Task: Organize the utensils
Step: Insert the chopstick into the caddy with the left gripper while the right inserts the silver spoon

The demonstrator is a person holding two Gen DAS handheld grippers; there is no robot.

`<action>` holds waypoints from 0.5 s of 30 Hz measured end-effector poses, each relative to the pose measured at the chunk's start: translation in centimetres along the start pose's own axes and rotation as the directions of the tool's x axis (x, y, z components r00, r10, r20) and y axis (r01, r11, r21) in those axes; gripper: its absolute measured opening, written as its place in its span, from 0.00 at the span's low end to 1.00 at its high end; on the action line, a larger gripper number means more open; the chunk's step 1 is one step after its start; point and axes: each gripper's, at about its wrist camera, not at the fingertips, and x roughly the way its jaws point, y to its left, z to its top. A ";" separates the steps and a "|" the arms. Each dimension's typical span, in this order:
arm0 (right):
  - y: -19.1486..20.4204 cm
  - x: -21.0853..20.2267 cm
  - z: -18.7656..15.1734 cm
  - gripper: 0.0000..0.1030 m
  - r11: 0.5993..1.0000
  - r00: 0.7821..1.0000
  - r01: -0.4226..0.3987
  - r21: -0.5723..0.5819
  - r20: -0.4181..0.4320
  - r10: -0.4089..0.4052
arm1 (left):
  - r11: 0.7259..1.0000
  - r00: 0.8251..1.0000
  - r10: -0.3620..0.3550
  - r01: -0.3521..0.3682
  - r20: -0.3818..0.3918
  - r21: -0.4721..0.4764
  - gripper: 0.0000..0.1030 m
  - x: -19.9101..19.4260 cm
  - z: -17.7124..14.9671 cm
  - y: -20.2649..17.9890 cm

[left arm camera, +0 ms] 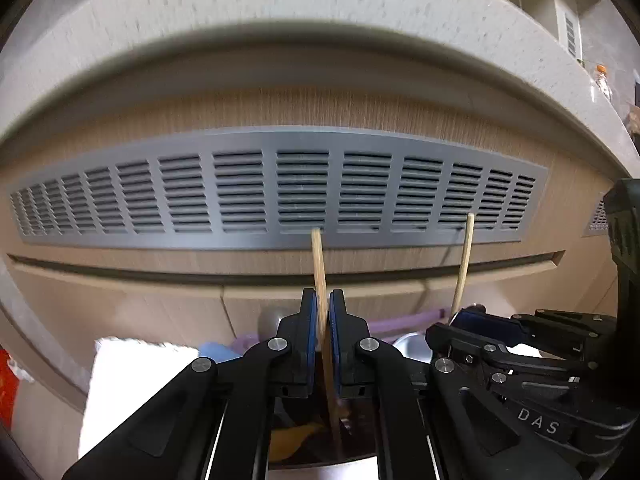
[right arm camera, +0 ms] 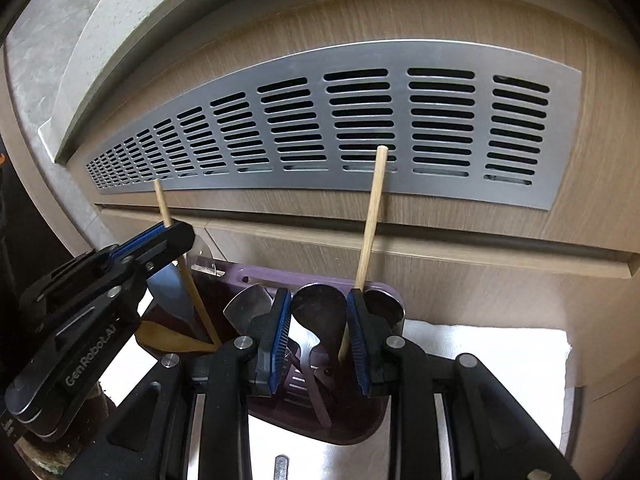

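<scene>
My left gripper [left arm camera: 323, 304] is shut on a wooden chopstick [left arm camera: 319, 264] that stands upright; the gripper also shows at the left of the right wrist view [right arm camera: 170, 230]. My right gripper [right arm camera: 318, 320] is open. A second wooden chopstick [right arm camera: 370, 224] leans against its right pad [right arm camera: 357, 334] and rests in a purple utensil holder [right arm camera: 352, 420]. Metal spoons [right arm camera: 318, 310] and a wooden spoon [right arm camera: 172, 338] stand in the holder. The right gripper shows at the right of the left wrist view [left arm camera: 464, 316].
A wood cabinet front with a long metal vent grille [right arm camera: 360, 120] is close ahead, under a stone counter edge [left arm camera: 280, 12]. A white towel [right arm camera: 480, 356] lies under the holder. A bottle [left arm camera: 600, 80] stands on the counter at far right.
</scene>
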 end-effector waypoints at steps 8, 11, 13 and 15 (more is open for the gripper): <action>-1.1 -0.6 -1.0 0.38 1.000 1.000 -0.003 0.017 0.015 0.003 | 0.998 1.000 -0.029 0.028 -0.012 -0.058 0.23 -1.4 0.3 1.7; -1.3 -2.8 -1.4 0.57 0.998 0.996 0.059 -0.006 0.070 -0.059 | 0.998 0.999 -0.024 0.026 0.037 -0.057 0.36 -4.5 1.3 1.8; -1.5 -4.5 -1.3 0.57 0.998 0.993 0.070 0.000 0.093 -0.070 | 0.998 0.997 -0.017 0.021 0.073 -0.060 0.44 -6.9 1.6 1.9; -1.7 -6.4 -1.4 0.57 0.997 0.991 0.070 0.015 0.113 -0.071 | 0.999 0.994 -0.007 0.013 0.112 -0.053 0.49 -9.7 1.7 1.9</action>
